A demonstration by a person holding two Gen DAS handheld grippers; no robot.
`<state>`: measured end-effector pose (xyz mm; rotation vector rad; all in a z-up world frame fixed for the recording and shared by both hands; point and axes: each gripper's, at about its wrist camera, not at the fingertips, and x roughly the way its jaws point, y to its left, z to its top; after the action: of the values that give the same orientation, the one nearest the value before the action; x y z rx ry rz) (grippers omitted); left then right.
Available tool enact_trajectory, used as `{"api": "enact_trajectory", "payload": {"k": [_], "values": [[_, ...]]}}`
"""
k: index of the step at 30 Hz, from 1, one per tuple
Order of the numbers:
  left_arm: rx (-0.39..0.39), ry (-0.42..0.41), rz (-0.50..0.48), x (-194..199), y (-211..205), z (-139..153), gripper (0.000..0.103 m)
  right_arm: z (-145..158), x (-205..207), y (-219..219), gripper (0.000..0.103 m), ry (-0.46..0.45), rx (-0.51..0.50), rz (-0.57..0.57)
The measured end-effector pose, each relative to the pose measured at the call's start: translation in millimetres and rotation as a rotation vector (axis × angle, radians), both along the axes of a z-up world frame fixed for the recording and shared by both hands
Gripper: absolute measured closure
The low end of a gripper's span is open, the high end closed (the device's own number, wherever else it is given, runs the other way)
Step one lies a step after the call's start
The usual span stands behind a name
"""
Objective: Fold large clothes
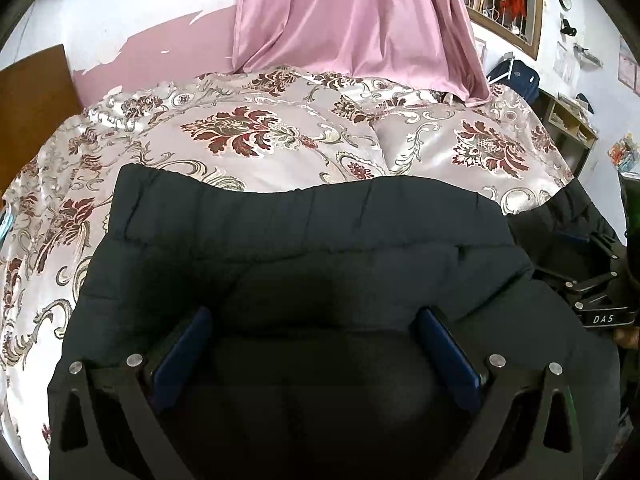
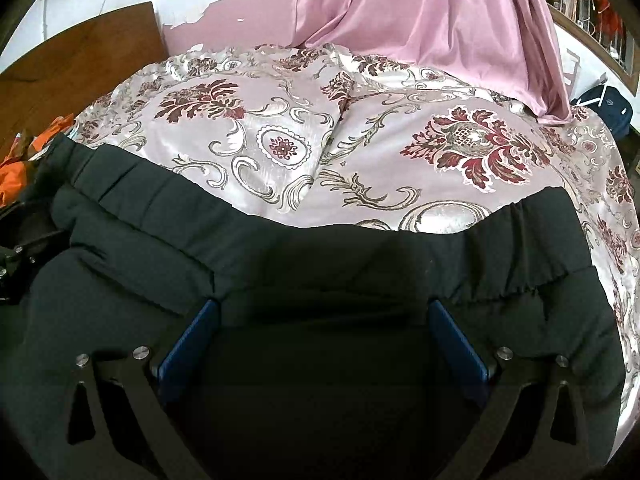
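Under and between both tongs lies a dark jacket [image 1: 304,264] of matt, quilted cloth. Beyond the tongs the bedspread [image 2: 360,128] is glossy satin with woven flowers, the curtain [image 1: 352,16] behind it smooth and sheeny, the headboard [image 2: 92,48] polished wood.

My left gripper [image 1: 314,314] points forward and slightly down, its two blue-padded fingers [image 1: 188,354] spread wide apart, nothing pinched between them. My right gripper [image 2: 324,306] sits in the same pose, level and aimed ahead, blue fingers [image 2: 460,346] splayed just as wide. In the left wrist view I can see the right gripper's black body at the far right edge, so the two are side by side.
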<state>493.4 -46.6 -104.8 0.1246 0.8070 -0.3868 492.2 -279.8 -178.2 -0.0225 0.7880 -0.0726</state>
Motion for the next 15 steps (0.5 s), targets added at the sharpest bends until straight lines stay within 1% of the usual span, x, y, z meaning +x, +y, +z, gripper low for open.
{"api": "enact_trajectory", "payload": {"k": [4, 7, 15], "values": [[0.008, -0.013, 0.004, -0.8, -1.9, -2.2, 0.0, -3.5, -2.4, 1.5, 0.001, -0.023, -0.011, -0.004], [0.036, -0.03, 0.008, -3.6, -6.1, -3.6, 0.0, -3.5, -3.1, 1.9, 0.001, -0.025, -0.014, -0.007], [0.049, -0.044, 0.013, -6.7, -6.7, -5.6, 0.0, -3.8, -3.9, 2.6, 0.001, -0.024, -0.025, -0.01]]}}
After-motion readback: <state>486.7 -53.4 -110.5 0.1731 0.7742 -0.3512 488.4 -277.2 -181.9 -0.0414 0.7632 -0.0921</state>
